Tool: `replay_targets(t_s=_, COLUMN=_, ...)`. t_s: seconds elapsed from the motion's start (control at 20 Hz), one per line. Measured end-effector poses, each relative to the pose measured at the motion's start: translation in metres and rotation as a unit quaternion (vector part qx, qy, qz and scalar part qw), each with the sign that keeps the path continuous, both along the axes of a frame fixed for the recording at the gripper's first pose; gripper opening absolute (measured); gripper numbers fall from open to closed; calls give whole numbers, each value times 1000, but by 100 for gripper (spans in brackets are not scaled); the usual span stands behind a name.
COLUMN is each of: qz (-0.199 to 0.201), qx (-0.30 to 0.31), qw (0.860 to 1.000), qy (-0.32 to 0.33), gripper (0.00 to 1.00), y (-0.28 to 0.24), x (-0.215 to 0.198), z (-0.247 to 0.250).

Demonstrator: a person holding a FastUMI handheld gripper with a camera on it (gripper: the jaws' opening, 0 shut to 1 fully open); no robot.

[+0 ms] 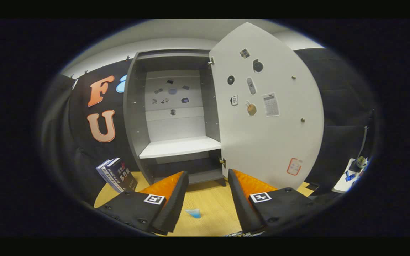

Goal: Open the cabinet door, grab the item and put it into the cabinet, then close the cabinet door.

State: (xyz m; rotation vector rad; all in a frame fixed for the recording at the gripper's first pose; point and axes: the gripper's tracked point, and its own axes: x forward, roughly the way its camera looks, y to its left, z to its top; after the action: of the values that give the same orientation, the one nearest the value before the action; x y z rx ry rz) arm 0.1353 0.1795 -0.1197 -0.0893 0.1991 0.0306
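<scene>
A grey cabinet [176, 117] stands open straight ahead, beyond my fingers. Its white door [265, 113] is swung wide to the right, with stickers on its inner face. A white shelf [180, 146] crosses the cabinet's inside, and nothing lies on it. Two dark books [117, 175] lean against the booth wall, left of the cabinet and just past my left finger. A small light-blue item [193, 213] lies on the wooden table [212, 206] between my fingers. My gripper [208, 193] is open with nothing held.
Black cloth walls close in the booth on the left and right. A white side surface [351, 174] with small objects and a cable sits at the far right. The door's lower edge hangs just above my right finger.
</scene>
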Motion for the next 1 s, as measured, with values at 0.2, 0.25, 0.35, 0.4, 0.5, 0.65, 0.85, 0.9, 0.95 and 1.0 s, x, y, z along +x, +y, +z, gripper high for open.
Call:
replay_targets(t_s=0.2, qz=18, qx=-1, qw=999, qy=30, gripper=80, y=14, x=2, z=-32)
replay_targets(t_s=0.25, qz=20, qx=-4, qw=999, qy=38, gripper=93, y=16, x=2, z=-40)
replay_targets(t_s=0.35, qz=24, qx=-11, qw=998, qy=53, gripper=99, y=19, x=5, z=-56)
replay_targets(t_s=0.4, qz=26, qx=-15, qw=998, qy=61, gripper=99, y=20, x=4, z=-64)
replay_targets(t_s=0.5, qz=28, qx=-24, qw=996, qy=77, gripper=99, y=21, x=5, z=-81)
replay_targets(t_s=0.65, qz=29, qx=-36, qw=994, qy=101, gripper=99, y=21, x=6, z=-106)
replay_targets(t_s=0.85, qz=29, qx=-50, qw=989, qy=134, gripper=99, y=19, x=6, z=-139)
replay_targets(t_s=0.9, qz=28, qx=-53, qw=988, qy=140, gripper=99, y=17, x=8, z=-148)
replay_targets(t_s=0.95, qz=26, qx=-58, qw=987, qy=147, gripper=99, y=15, x=9, z=-156)
replay_targets(t_s=1.0, qz=25, qx=-61, qw=986, qy=154, gripper=99, y=14, x=10, z=-164)
